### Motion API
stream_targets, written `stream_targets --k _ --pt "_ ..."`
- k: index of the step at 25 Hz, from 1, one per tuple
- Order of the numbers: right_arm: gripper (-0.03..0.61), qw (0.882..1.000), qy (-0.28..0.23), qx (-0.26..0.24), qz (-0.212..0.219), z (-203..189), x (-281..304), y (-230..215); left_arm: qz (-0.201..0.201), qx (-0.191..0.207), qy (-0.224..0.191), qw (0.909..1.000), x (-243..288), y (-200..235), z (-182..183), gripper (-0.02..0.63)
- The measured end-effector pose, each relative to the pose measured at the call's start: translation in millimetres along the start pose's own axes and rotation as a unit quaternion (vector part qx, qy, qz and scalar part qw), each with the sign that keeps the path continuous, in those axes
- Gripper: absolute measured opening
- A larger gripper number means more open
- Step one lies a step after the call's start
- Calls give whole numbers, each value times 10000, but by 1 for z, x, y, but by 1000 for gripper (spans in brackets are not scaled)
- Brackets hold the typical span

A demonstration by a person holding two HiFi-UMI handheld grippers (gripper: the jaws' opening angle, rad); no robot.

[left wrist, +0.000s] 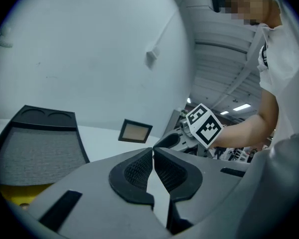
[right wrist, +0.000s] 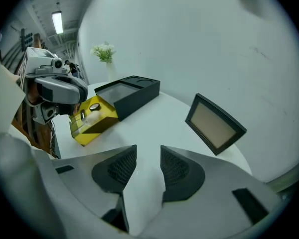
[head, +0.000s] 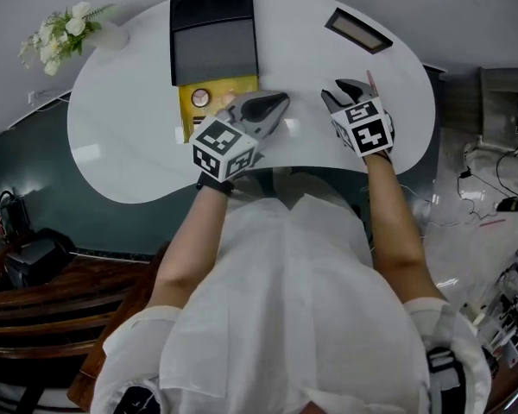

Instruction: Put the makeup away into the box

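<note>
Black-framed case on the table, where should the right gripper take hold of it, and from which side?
Grip the case across its shorter width, on the two long black rim edges, coming from above: it seems to lie flat and low on the table.

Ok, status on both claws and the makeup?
Left claw shut, empty. Right claw open, empty. Makeup sits in yellow box beside black case, none held. Nothing blocking.

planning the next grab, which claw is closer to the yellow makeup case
Left. The left claw hangs at the right edge of the yellow makeup case, its body overlapping the case in the head view. The right claw is farther right, well apart from it.
</note>
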State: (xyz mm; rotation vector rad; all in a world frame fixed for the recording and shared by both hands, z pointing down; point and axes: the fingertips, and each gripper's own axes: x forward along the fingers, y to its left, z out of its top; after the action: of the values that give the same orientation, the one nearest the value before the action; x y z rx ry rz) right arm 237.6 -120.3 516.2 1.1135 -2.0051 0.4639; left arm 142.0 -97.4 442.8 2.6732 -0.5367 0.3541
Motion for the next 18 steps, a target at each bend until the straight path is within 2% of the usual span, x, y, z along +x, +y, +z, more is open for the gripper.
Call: stream_targets --k 8,18 --pt "144 9976 253 429 -490 -55 -15 -63 -427 105 218 9988 52 -24 3 25" --pt "143 9919 600 767 -821 -102 -9 -108 -701 133 481 9963 88 -32 -3 25"
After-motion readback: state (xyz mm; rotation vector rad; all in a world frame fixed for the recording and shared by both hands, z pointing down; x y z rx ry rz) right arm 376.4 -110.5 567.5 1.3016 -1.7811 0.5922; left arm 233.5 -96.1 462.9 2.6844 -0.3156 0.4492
